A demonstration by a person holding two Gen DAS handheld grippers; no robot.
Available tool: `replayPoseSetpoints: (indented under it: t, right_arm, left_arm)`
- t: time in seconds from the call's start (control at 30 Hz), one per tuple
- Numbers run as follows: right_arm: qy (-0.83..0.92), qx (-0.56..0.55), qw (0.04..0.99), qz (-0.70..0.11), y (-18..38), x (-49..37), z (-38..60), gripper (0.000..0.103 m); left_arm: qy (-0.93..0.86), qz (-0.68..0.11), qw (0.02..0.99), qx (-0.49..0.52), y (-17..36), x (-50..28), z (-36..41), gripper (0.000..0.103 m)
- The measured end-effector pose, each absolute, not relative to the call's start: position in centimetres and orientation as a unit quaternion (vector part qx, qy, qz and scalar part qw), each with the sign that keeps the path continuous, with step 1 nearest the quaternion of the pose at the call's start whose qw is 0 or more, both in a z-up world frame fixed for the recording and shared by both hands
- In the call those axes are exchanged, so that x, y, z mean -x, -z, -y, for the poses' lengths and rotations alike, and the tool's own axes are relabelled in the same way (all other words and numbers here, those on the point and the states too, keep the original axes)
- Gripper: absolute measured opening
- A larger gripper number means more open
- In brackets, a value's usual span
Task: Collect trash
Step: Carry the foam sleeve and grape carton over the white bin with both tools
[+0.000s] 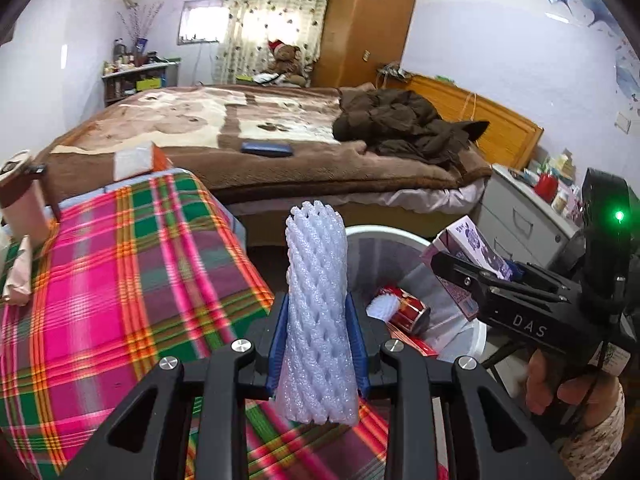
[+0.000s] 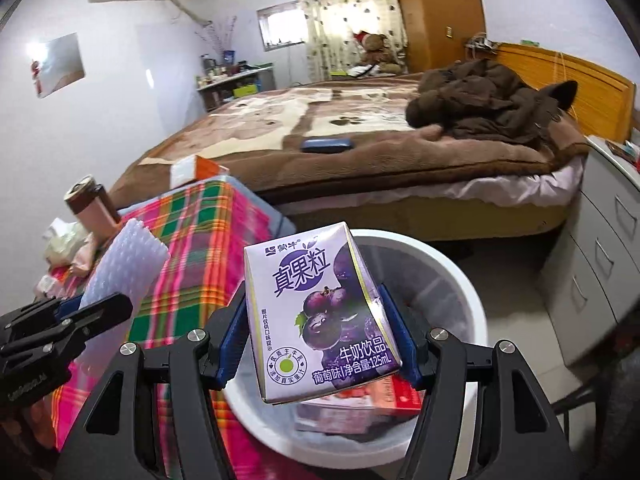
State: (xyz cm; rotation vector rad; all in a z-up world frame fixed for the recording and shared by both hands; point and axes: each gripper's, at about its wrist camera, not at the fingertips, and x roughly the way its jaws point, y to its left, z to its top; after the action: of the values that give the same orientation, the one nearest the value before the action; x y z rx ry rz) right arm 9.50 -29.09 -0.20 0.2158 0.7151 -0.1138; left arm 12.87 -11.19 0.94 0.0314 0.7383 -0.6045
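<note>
Left gripper [image 1: 316, 344] is clamped about as tight as it goes on a white foam net sleeve [image 1: 316, 312], held upright between the blue pads [image 1: 280, 344]; foam squashes, so jaws need to be nearly shut to keep it, my read. Right gripper [image 2: 320, 332] is closed on a small purple grape milk carton [image 2: 316, 312], jaws standing wide because the box is wide, pads [image 2: 232, 340] pressing on both side faces, carton tilted a bit. Both items are off the table and carried toward the white bin [image 1: 476, 336]: the carton sits right over the bin opening in the right wrist view, the foam sleeve is over the plaid tablecloth [image 1: 120, 280] edge, just beside the bin rim. A drop looks like the step in hand, carton first by position. Bin has a clear liner and already holds a red can [image 1: 408, 312], something white and fluffy next to it, and red-and-white packaging at the bottom; can't read what that is. Bin stands tight against the table, probably so trash goes straight over the edge. Left on the table: a brown tumbler [image 2: 92, 208], crumpled wrappers [image 2: 68, 248], an orange-and-white box [image 2: 196, 172] at the far edge; likely more to collect. Beyond: bed [image 1: 240, 128] with a dark blue case [image 1: 267, 149] and a heap of brown clothes [image 1: 400, 128].
</note>
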Motion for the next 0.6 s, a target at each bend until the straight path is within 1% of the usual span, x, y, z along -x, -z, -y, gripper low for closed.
replayPoseSetpoints:
  t: [0.3,0.6]
  right_arm:
    - [0.089,-0.107,0.912,-0.385,2.2,-10.4,32.2,0.063]
    - [0.094,-0.104,0.904,-0.403,2.9,-10.7,33.5,0.064]
  left_arm:
    - [0.300,-0.374,0.877,-0.040,0.7,-13.4,15.4,0.030]
    - [0.304,-0.385,0.870,-0.047,1.4,-14.3,17.4,0.030]
